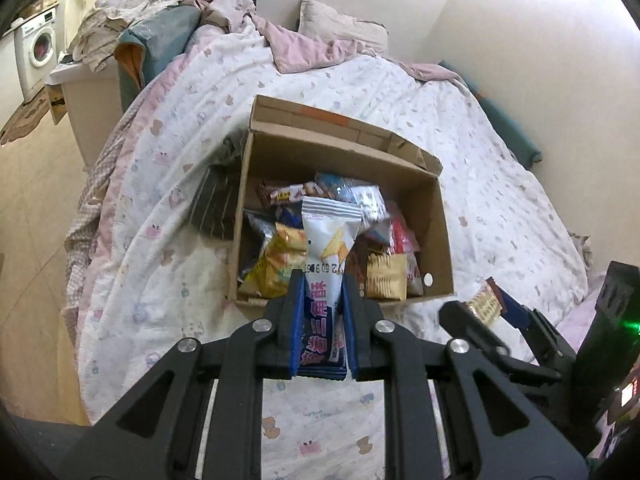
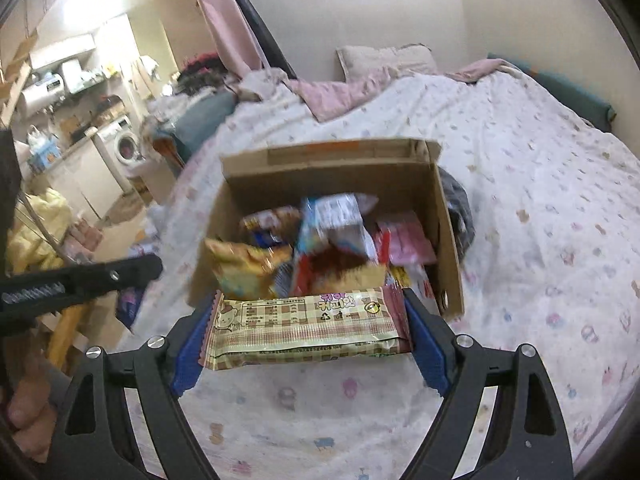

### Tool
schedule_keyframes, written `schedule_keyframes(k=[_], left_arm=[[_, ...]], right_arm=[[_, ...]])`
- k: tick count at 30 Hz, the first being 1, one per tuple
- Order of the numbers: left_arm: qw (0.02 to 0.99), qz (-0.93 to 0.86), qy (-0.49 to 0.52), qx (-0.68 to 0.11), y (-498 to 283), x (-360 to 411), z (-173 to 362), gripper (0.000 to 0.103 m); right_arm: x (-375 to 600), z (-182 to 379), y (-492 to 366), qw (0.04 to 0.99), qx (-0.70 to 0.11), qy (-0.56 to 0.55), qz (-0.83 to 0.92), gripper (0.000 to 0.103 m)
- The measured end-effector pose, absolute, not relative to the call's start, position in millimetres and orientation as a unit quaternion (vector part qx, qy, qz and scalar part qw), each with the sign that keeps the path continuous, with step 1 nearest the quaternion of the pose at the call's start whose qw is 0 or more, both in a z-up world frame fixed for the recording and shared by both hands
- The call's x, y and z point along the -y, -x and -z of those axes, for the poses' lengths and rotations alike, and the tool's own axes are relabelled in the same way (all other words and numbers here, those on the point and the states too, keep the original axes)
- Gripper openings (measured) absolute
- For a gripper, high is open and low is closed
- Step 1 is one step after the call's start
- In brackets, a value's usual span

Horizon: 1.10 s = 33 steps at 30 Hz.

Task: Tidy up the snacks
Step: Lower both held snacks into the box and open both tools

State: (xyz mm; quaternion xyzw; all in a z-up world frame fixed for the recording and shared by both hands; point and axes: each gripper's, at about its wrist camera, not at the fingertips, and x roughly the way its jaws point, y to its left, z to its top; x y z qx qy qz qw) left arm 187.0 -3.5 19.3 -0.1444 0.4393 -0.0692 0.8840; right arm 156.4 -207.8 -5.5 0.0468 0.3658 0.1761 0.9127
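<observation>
The bed (image 1: pixel 460 128) is filling most of both views, and a white printed quilt (image 2: pixel 540 208) is covering it. A pink blanket (image 1: pixel 304 48) and a pillow (image 1: pixel 340 20) are lying at its far end.

The open cardboard box (image 1: pixel 440 236) is sitting on the quilt, directly ahead of both grippers. Its far flap is standing up. Mixed snack packets are lying loose inside it, among them a yellow bag (image 1: pixel 276 260) at the near left and a gold packet (image 1: pixel 386 276) against the near wall. A dark striped cloth (image 1: pixel 216 204) is lying against the box's left side in the left wrist view.

The left gripper (image 1: pixel 322 304) is hanging above the quilt, just short of the box's near wall. Its jaws are standing almost fully closed and are clamping a white and blue packet (image 1: pixel 328 240) by its lower part. The packet is standing upright, with its top end over the box.

The right gripper (image 2: pixel 308 322) is hanging at the near edge of the box. Its jaws are standing wide and are gripping a checked wafer bar (image 2: pixel 304 328) by both ends. The bar is lying crosswise between the blue pads (image 2: pixel 430 356), above the quilt.

A washing machine (image 1: pixel 40 48) is standing in the background at far left.
</observation>
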Motion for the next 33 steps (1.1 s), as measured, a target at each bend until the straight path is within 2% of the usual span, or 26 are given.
schedule_keyframes(k=[10,19,33], left_arm=[[0.893,0.058,0.106,-0.434,-234,12,-31,0.014],[0.893,0.055,0.058,-0.443,-304,37,14,0.014],[0.869,0.055,0.051,-0.489,-320,37,45,0.015]], right_arm=[[220,-2,-197,0.900,-0.375,-0.096,-0.199,0.088],[232,31,-261,0.891,-0.393,-0.126,-0.188,0.088],[230,58,-283,0.874,-0.435,-0.128,-0.173,0.090]])
